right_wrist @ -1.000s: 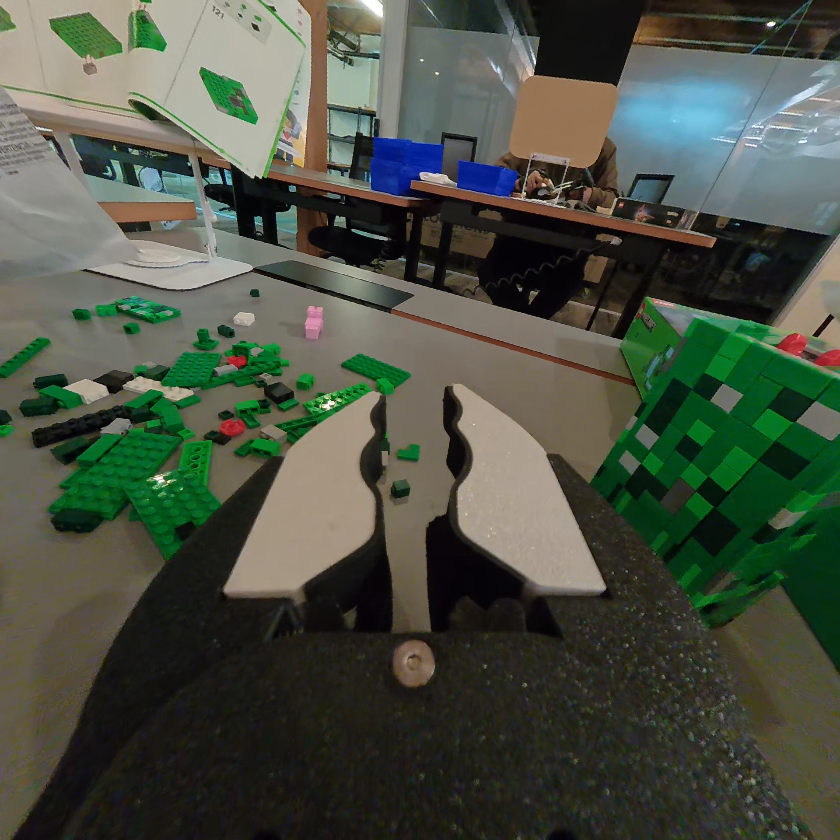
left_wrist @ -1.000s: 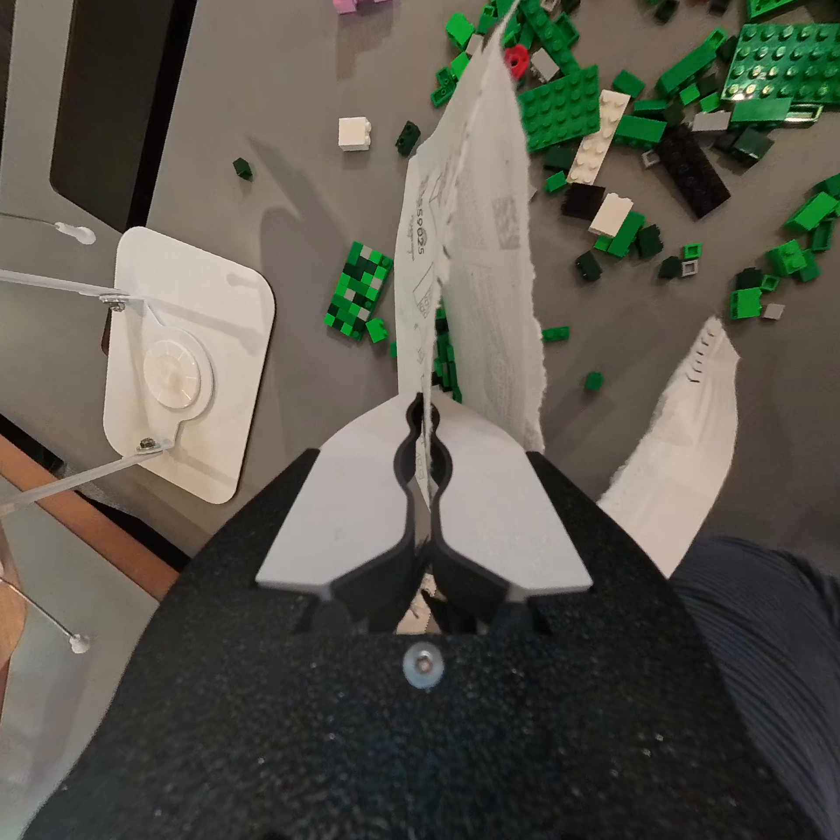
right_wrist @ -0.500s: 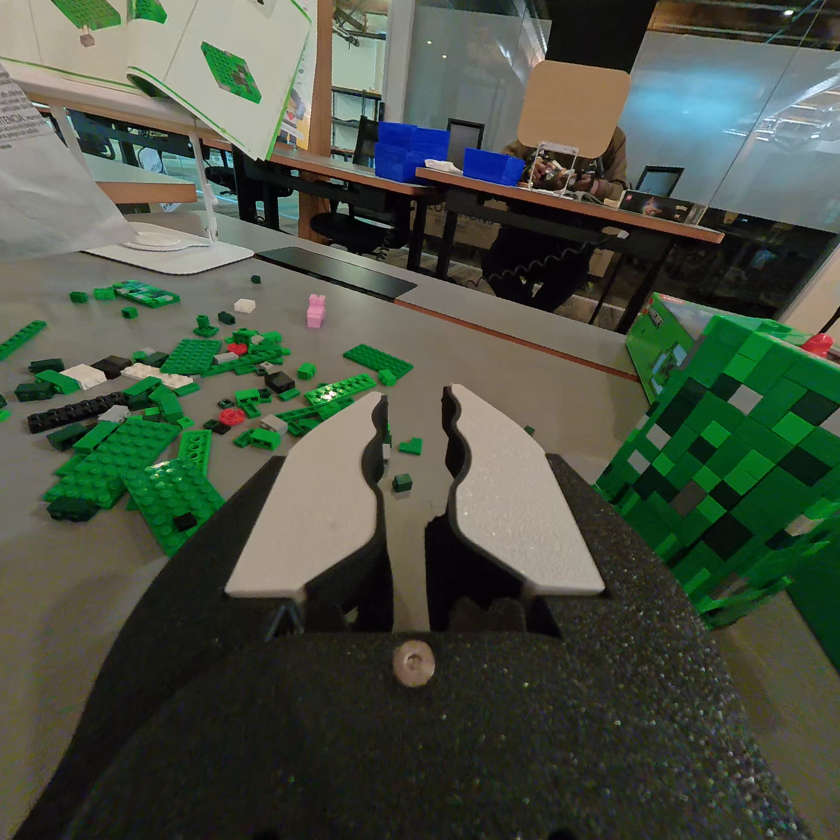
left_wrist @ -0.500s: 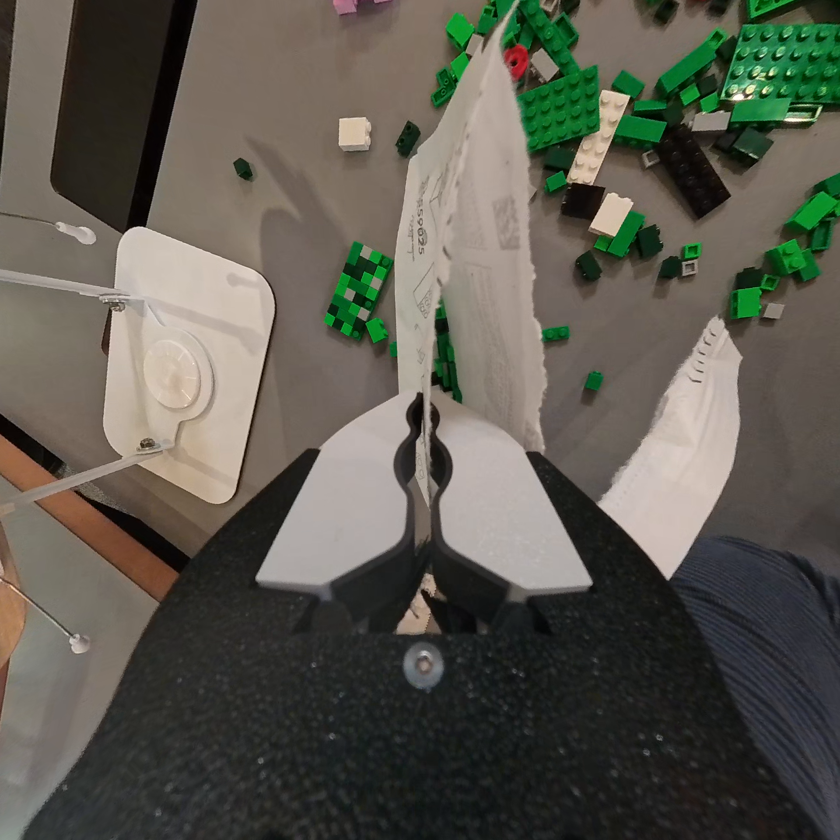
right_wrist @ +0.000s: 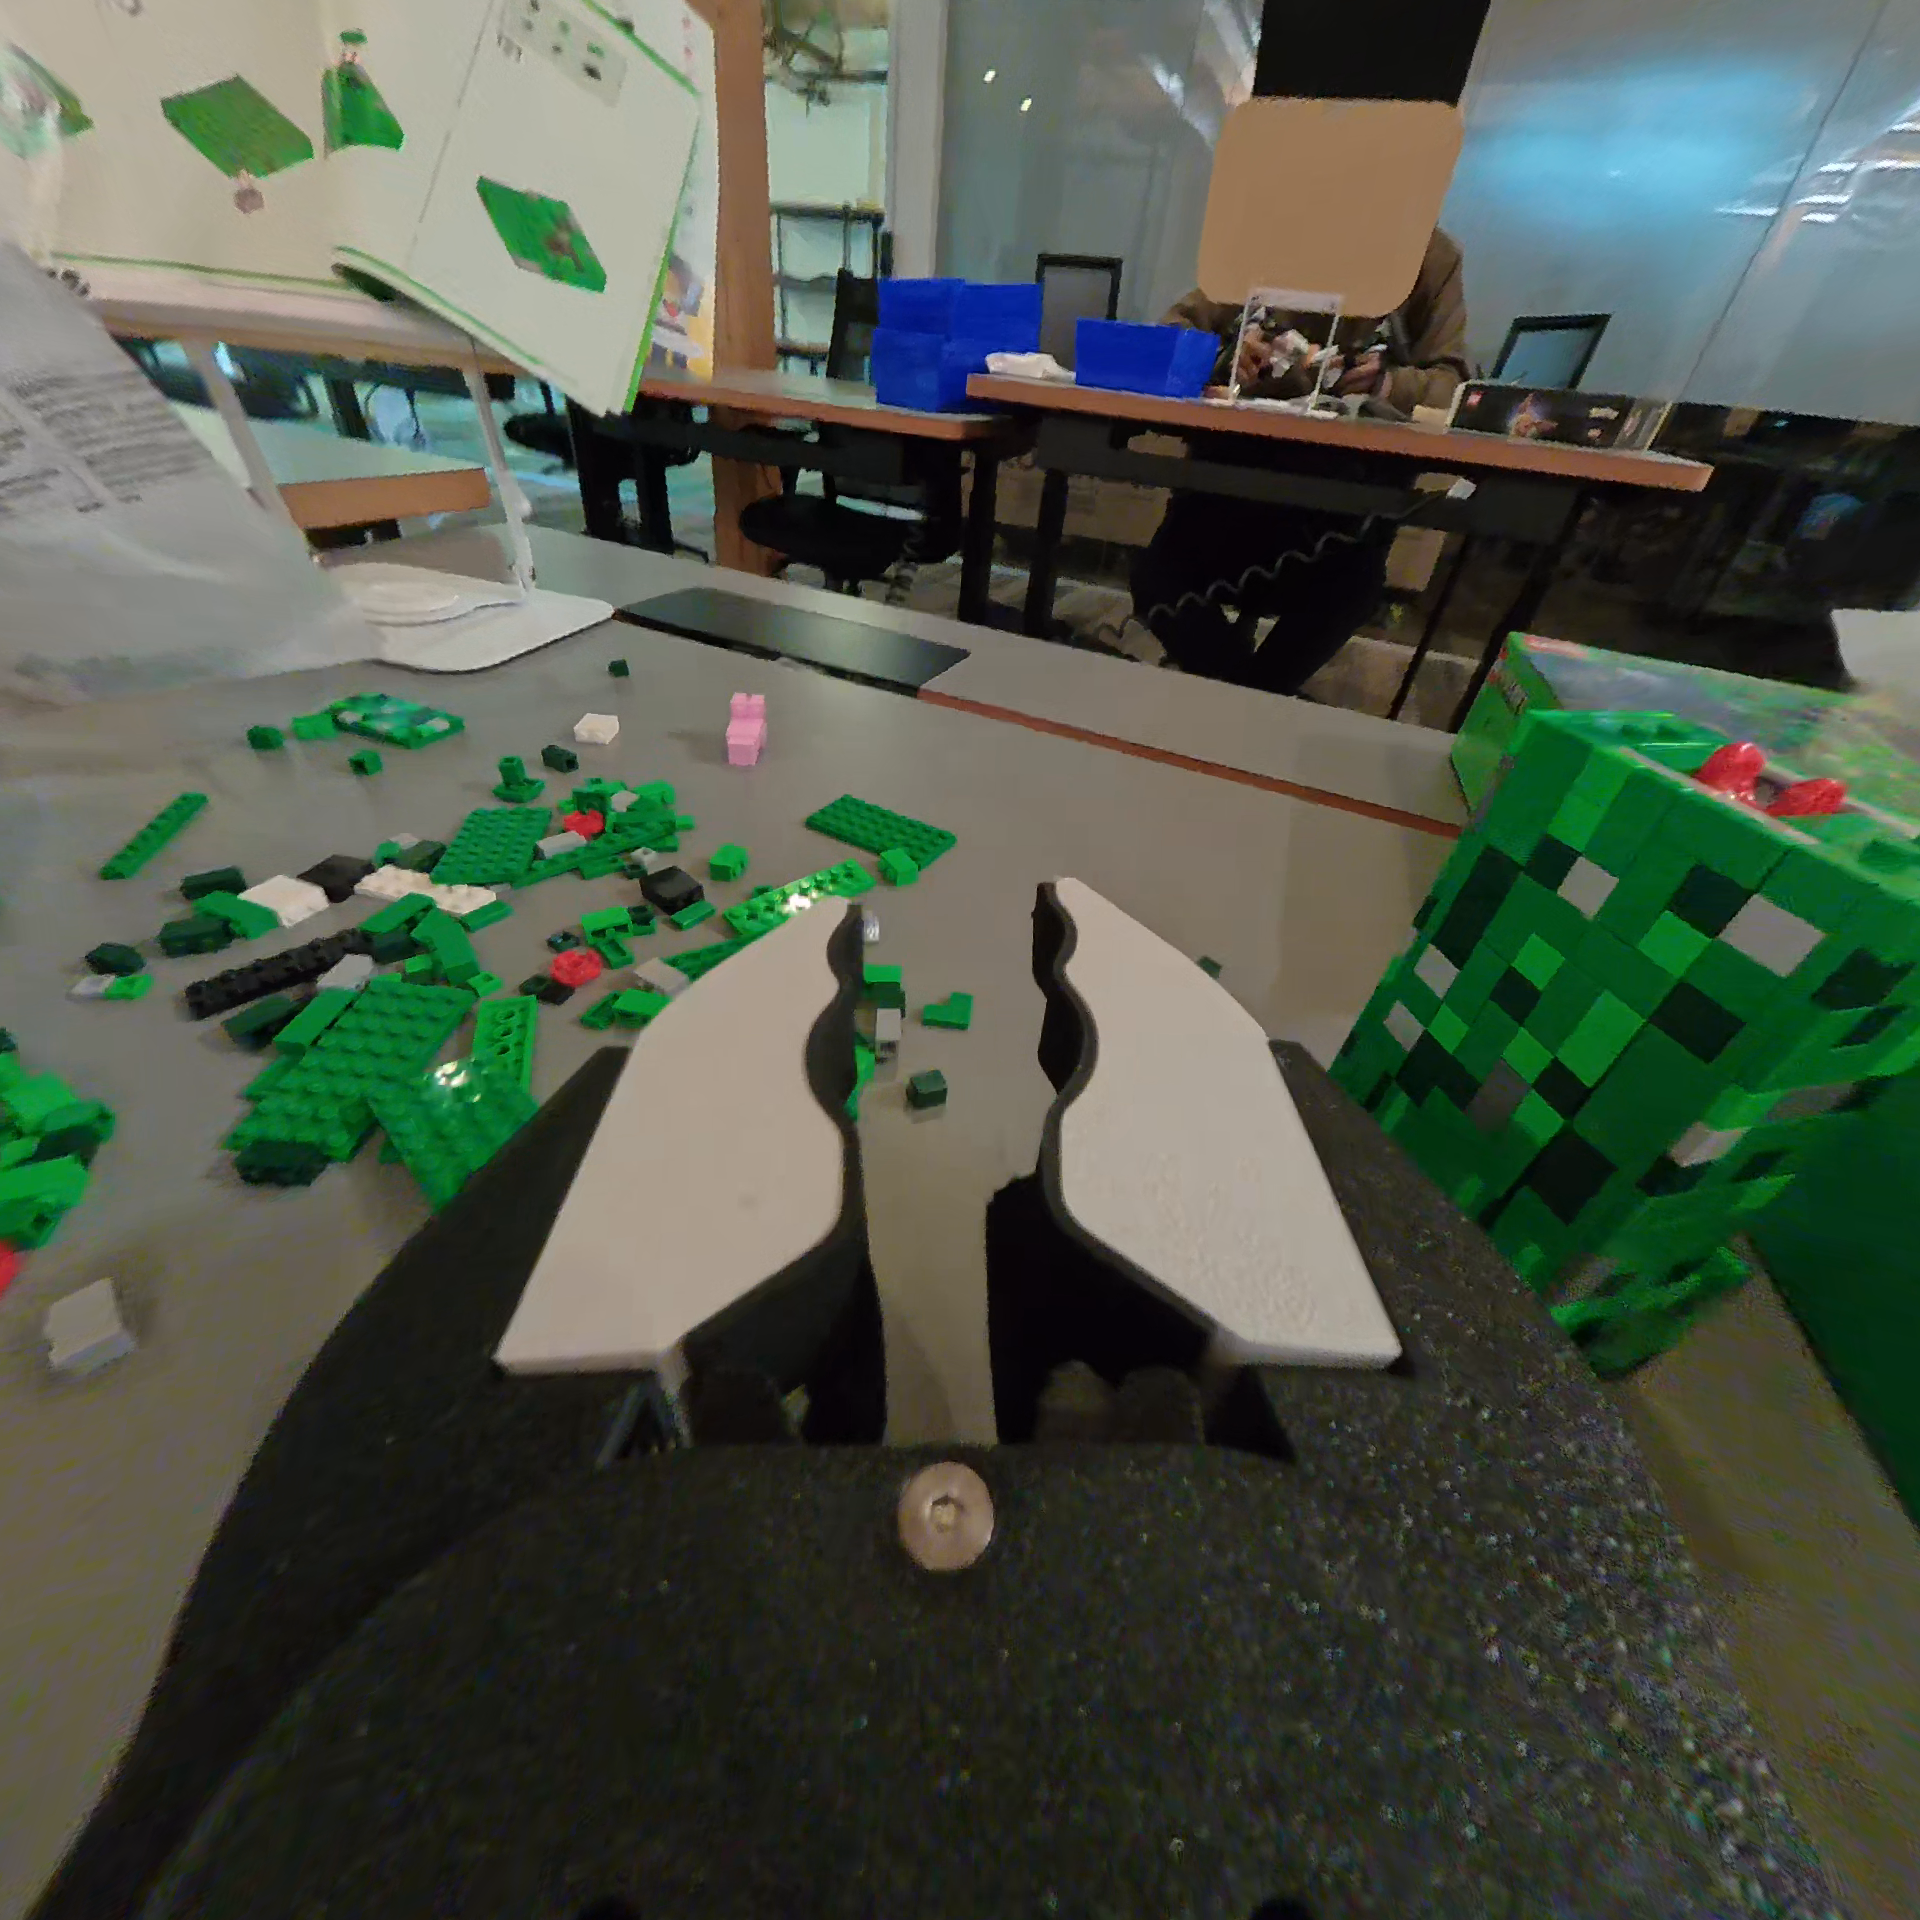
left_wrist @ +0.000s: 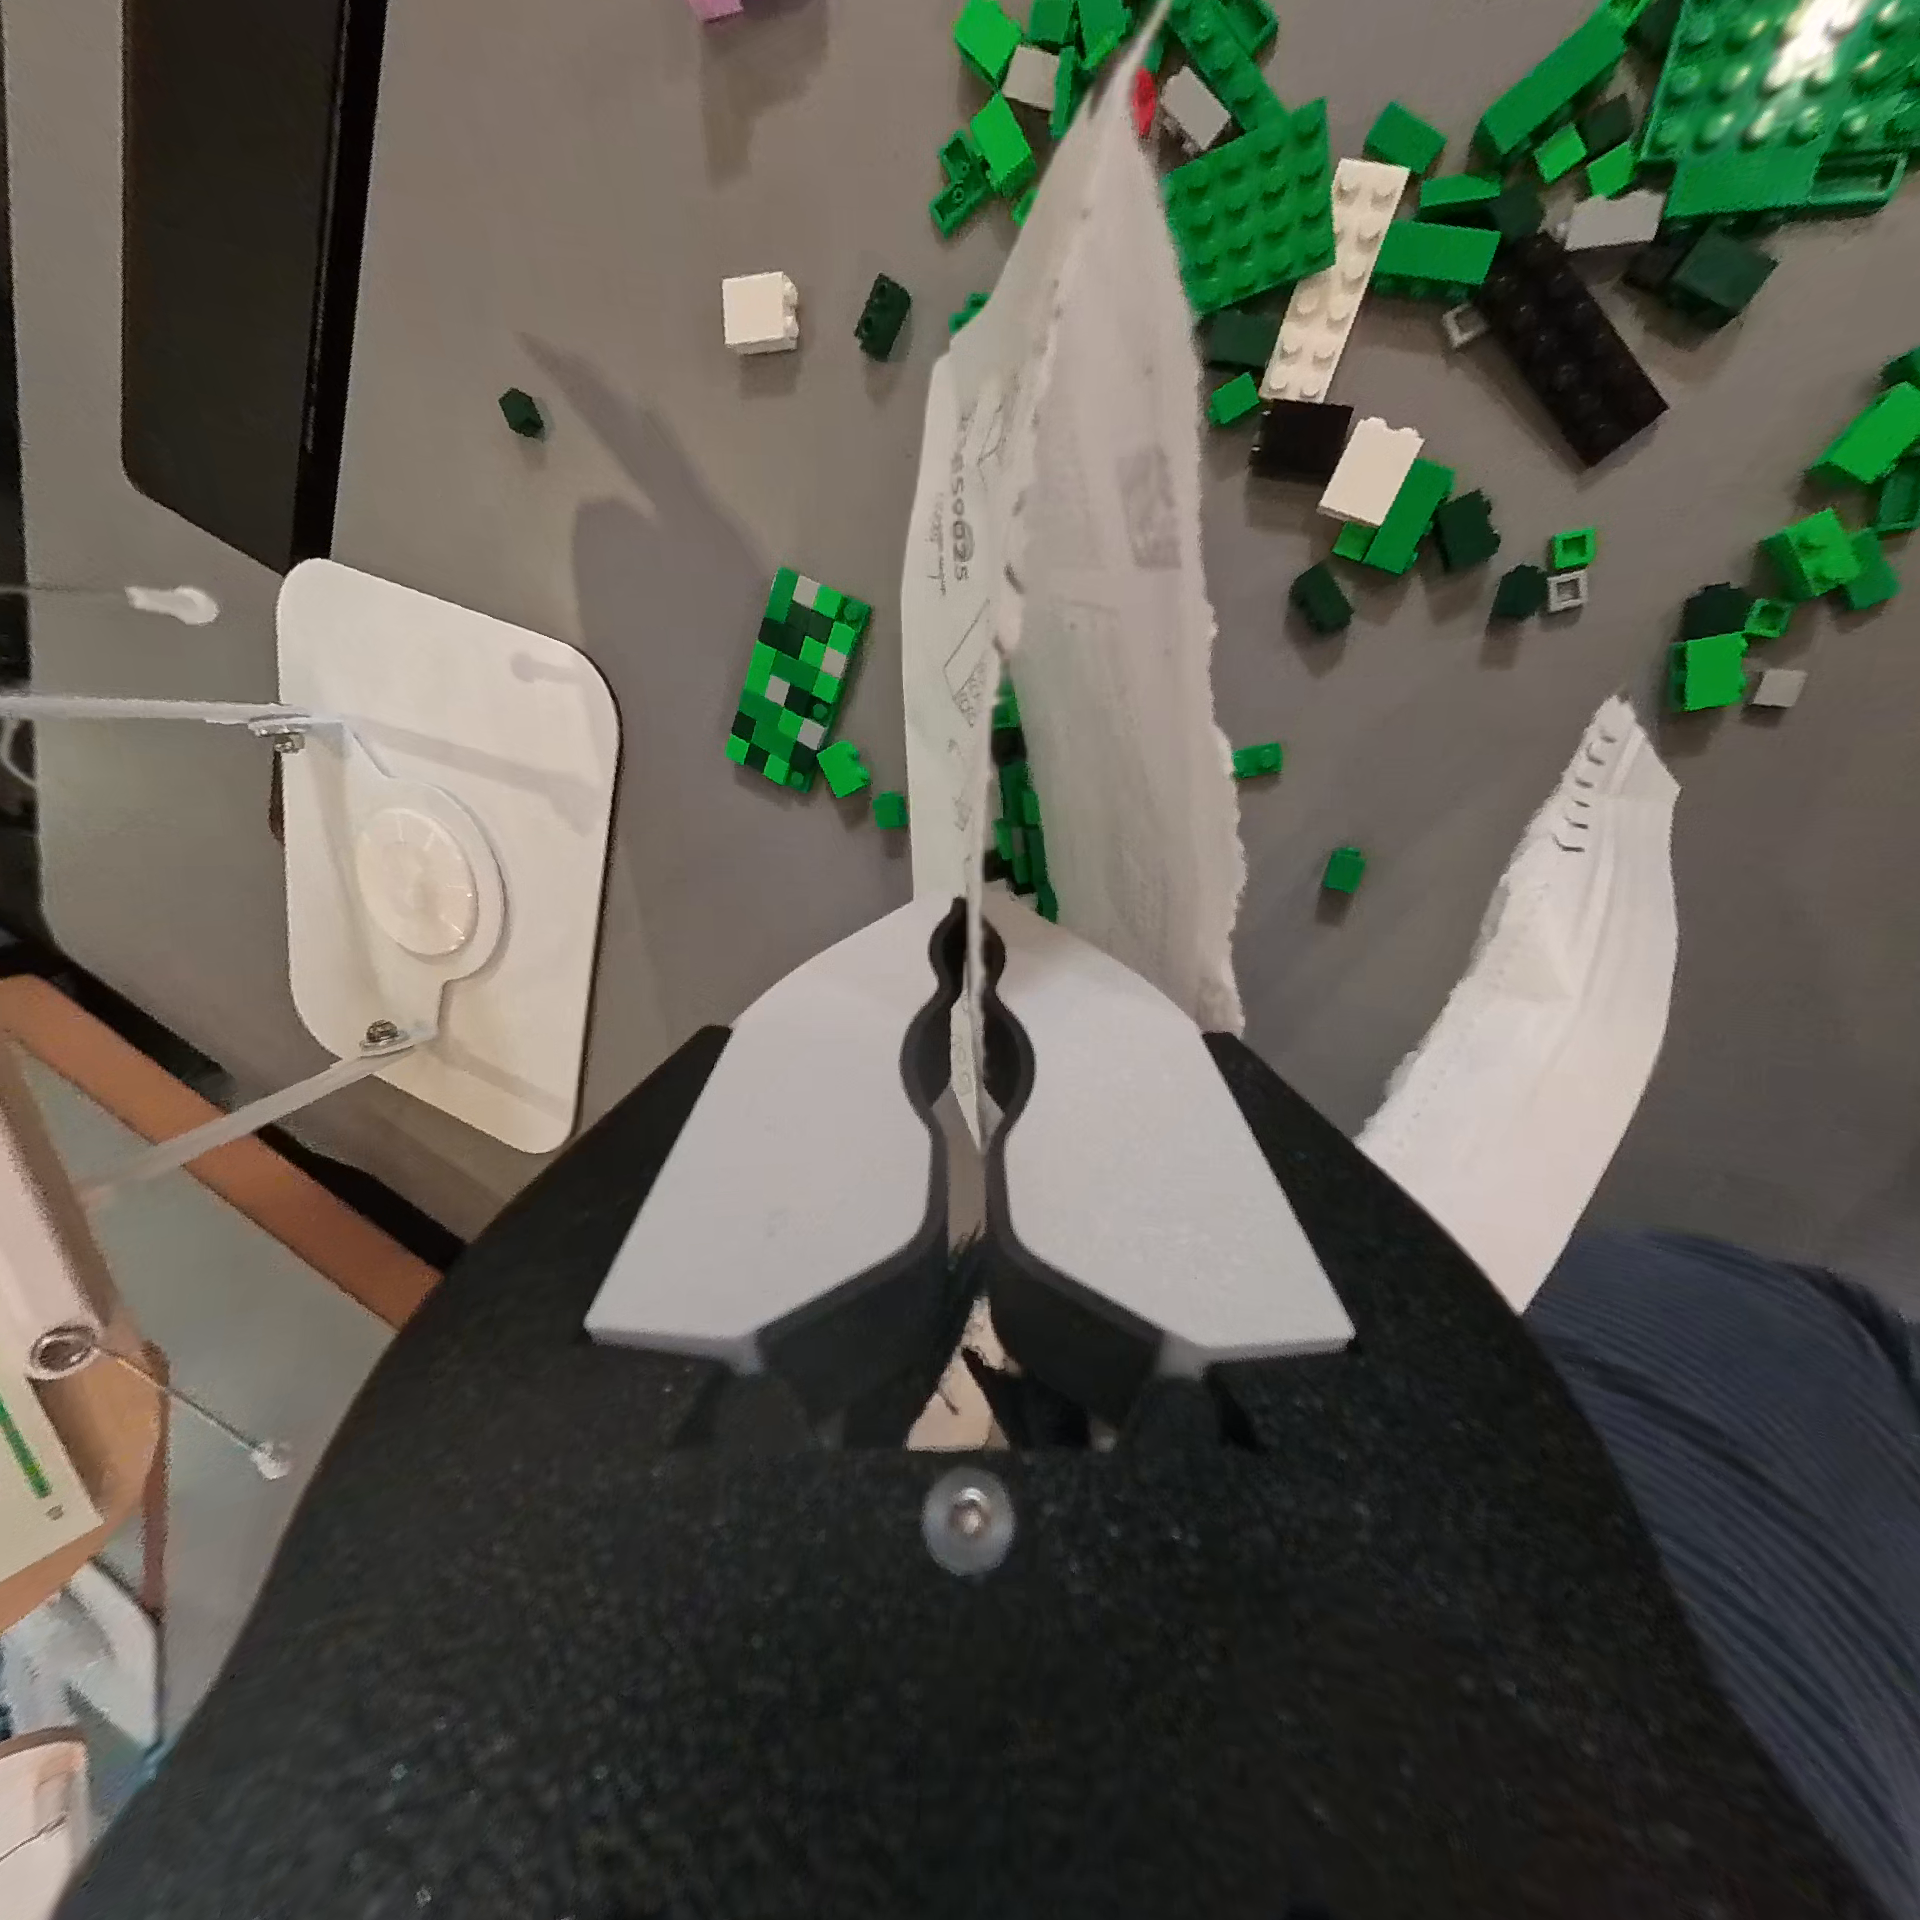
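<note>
Paper comes first in the left wrist view: your left gripper [left_wrist: 977,1023] is clamped on a torn white paper bag with grey print [left_wrist: 1081,582], held high over the grey surface [left_wrist: 644,312]. The bag's ragged edge is thin between the jaws; a sharp tug could, I judge, rip it further or let it slip out. Beneath it lies a small green pixel-pattern plate [left_wrist: 798,681], with scattered green, white and black bricks [left_wrist: 1351,281] to the right. To the left stands the white stand base [left_wrist: 436,842], close to the surface's wooden edge [left_wrist: 208,1164]; swing that way and you may knock it.

In the right wrist view your right gripper [right_wrist: 945,914] stands parted and empty, low over loose green pieces [right_wrist: 914,1049]. The tall green block-built model [right_wrist: 1662,997] sits just to its right, so a sideways drift could topple it. Open grey surface lies ahead, towards the small pink brick figure [right_wrist: 746,729].
</note>
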The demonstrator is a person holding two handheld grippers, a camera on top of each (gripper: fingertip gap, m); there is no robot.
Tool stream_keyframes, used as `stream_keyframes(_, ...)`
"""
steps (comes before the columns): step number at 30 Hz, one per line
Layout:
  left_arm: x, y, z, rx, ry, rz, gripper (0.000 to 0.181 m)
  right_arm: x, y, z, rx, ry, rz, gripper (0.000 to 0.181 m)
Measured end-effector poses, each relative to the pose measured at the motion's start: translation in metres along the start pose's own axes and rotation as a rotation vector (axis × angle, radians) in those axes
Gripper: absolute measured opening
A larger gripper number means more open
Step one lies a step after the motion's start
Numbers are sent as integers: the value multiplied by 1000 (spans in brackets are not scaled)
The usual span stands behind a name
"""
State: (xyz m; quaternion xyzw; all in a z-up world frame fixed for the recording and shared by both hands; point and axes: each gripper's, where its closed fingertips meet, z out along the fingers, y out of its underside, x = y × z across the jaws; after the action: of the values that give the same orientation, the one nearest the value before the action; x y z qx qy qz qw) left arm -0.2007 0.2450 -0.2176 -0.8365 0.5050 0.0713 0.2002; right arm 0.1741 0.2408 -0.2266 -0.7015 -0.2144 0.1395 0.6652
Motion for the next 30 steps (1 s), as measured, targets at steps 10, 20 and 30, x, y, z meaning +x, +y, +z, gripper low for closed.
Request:
stream_keyframes(10,33,-18,-20,62,-34,-60,0,-6,1,-49,-167,-239,45,32)
stream_keyframes(20,93,-89,-33,193,71,68,0,14,15,-77,-282,-245,-82,44)
stream_keyframes(30,94,-124,-15,147,31,197,0,43,25,-97,-360,-180,-112,47)
